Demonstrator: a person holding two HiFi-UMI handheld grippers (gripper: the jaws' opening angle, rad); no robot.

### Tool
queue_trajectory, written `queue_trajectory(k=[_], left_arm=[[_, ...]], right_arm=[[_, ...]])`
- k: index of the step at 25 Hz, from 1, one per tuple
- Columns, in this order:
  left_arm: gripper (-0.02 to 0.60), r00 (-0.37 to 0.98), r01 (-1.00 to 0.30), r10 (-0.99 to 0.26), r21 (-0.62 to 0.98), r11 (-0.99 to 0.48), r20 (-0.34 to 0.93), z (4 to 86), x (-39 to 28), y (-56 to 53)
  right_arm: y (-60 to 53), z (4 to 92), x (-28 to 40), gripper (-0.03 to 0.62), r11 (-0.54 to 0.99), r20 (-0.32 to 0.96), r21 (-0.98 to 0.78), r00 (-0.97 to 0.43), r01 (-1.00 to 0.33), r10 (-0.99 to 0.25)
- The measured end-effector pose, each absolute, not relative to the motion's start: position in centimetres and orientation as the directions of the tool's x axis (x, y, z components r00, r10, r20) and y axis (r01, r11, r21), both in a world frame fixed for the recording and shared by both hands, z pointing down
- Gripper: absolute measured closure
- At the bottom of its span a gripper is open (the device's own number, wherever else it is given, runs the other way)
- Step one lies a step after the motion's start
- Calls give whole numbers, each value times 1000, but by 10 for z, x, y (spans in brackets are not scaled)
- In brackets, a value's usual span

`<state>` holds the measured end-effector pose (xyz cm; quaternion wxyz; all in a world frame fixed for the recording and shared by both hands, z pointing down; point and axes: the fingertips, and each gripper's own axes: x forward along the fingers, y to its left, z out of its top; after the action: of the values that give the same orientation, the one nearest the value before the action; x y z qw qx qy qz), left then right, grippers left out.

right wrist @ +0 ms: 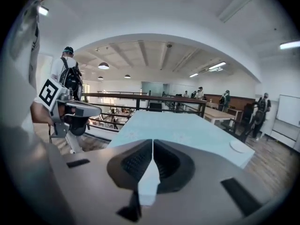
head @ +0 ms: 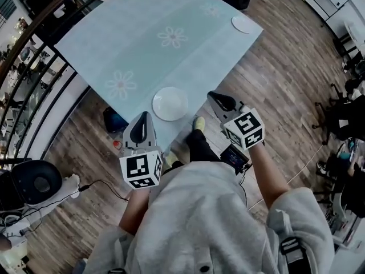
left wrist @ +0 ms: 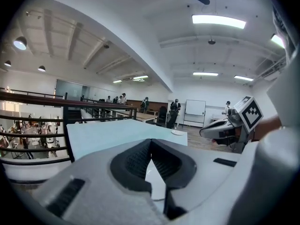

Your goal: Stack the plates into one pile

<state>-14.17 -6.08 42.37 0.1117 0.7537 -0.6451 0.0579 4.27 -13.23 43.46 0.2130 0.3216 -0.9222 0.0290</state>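
1. Far left: dark railing [head: 35,59], running beside the table [head: 142,44] with its pale cloth and flower prints.
2. Left gripper [head: 144,115]: jaws pressed together at the tips, nothing between them, held just off the table's near edge, pointing roughly level toward the far side.
3. Near plate [head: 170,103]: white, flat on the cloth at the table's near corner, just right of the left gripper's tip (touched by neither gripper).
4. Right gripper [head: 211,95]: jaws closed as well, empty, raised beyond the table's near-right edge over the wooden floor [head: 285,79].
5. Far plate [head: 243,23]: white, flat at the table's far-right corner, well apart from the near plate, not yet piled on it.
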Motion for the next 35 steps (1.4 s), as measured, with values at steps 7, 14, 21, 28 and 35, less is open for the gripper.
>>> queue_trajectory(k=[7,14,21,28,35], left_arm=[[563,199,-979,-959,83,-185,201,411,-111,-81],[563,204,-979,-953,69,-193,226,413,-67,-127],[563,153,-988,-948,29,-150,279,423,-36,-182],[563,86,-996,-937,4,-90,340,440,-22,-226],[563,23,-999,-927,-18,-32,374,451,0,-272]], right_arm=[[-169,423,86,563,744,411,178,-639,-644,-651],[-229,428,138,563,709,406,246,-593,-661,-695],[-329,438,200,560,612,405,484,-460,-626,-790],[-432,473,246,464,575,427,575,-386,-582,-818],[-509,525,289,459,596,501,577,-335,-558,-798]])
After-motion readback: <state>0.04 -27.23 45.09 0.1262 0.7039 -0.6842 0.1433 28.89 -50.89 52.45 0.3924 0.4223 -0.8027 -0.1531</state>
